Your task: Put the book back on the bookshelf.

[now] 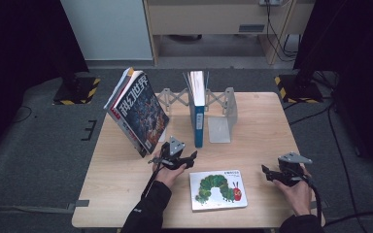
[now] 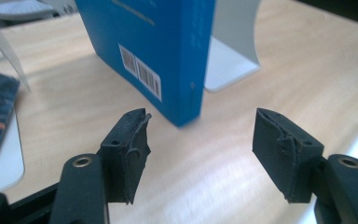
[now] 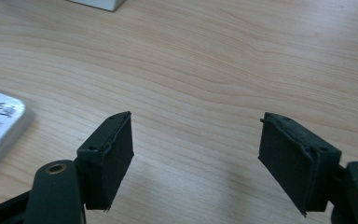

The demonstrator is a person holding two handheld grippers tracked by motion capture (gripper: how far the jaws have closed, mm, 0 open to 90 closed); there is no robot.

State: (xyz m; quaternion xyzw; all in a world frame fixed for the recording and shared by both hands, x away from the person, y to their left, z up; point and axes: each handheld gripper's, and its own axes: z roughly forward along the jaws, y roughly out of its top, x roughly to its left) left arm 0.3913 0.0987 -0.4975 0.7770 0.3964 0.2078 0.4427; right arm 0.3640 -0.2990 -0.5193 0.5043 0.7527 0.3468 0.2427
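I found the surface [image 3: 223,60] to be pale wood-grain laminate, smooth and matt. The blue book [image 2: 168,51] had a smooth, slightly glossy cover; the bookend [image 2: 233,42] was matt grey metal. Both grippers' pads [image 3: 112,158] looked like rough, worn black rubber.

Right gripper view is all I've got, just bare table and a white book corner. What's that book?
Observer: It's the caterpillar book, lying flat on the table between the two hands.
Operator: Where is the left gripper?
Observer: The left gripper is open, nothing between its pads, pointing at the blue book.
Operator: Is that blue book standing?
Observer: Yes, upright in the bookend rack, spine toward the person.
Operator: Anything else on the table?
Observer: A magazine leans tilted at the rack's left end.
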